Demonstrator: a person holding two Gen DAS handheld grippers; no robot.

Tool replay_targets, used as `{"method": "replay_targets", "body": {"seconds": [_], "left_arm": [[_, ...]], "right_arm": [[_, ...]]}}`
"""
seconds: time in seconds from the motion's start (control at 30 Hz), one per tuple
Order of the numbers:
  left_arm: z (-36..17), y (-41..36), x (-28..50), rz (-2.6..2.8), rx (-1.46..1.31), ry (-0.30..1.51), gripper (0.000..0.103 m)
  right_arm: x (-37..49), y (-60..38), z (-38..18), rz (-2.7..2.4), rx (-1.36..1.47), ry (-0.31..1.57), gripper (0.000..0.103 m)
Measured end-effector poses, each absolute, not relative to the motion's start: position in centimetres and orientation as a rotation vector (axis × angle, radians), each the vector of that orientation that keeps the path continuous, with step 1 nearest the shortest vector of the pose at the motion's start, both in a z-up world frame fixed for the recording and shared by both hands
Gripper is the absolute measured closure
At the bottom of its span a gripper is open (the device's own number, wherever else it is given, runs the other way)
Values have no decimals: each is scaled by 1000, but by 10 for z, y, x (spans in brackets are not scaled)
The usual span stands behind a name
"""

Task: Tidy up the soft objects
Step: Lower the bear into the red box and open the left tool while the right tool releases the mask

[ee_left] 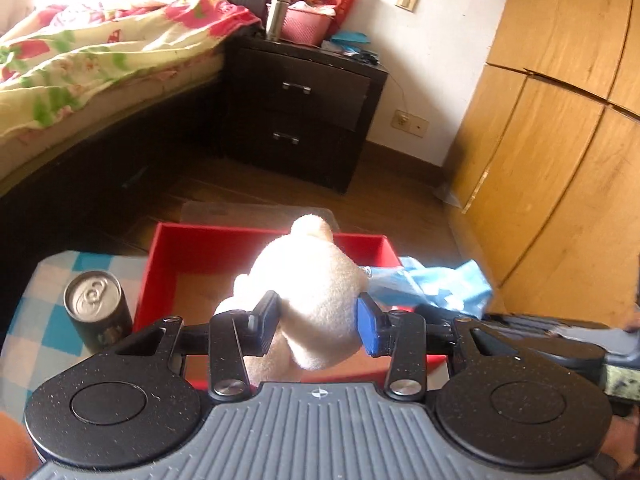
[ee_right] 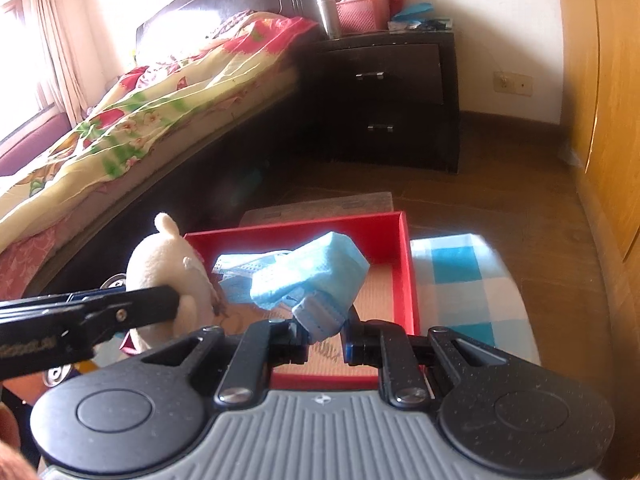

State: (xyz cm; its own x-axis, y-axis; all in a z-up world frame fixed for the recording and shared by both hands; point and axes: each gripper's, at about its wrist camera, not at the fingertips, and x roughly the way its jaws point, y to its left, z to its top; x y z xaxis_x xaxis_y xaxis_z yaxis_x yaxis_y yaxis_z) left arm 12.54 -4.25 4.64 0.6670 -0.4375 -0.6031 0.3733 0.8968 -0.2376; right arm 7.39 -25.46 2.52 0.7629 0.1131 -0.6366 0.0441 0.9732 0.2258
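My left gripper is shut on a cream plush toy and holds it above the near part of the open red box. The toy also shows in the right wrist view, at the box's left side. My right gripper is shut on a bunch of blue face masks and holds it over the red box. The masks show in the left wrist view to the right of the toy.
The box sits on a small table with a blue and white checked cloth. A dark drink can stands left of the box. Behind are a bed, a dark nightstand and a wooden wardrobe.
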Motion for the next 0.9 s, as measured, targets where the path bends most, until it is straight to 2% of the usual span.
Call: {"method": "replay_targets", "body": {"seconds": [0.2,0.3,0.33,0.37,0.43,0.9], "left_arm": [[26,-42,143,-441,-94,719,54],[19,-40,146,-419,-79,712,42],[19,-41,146,-412,-65,707,32],[20,-41,145,-404,-51,698,24],[21,-41,142,-393,-38,679,23],[40,-20,87,-435,-63,744,20]], "right_arm": [[92,-254,13,19,207,727,103],[99,-256,7,2,204,725,103],[100,-256,6,-3,192,722,95],[100,-255,4,-15,175,723,80],[100,-255,4,-41,163,714,67],[52,-254,25,2,157,721,67]]}}
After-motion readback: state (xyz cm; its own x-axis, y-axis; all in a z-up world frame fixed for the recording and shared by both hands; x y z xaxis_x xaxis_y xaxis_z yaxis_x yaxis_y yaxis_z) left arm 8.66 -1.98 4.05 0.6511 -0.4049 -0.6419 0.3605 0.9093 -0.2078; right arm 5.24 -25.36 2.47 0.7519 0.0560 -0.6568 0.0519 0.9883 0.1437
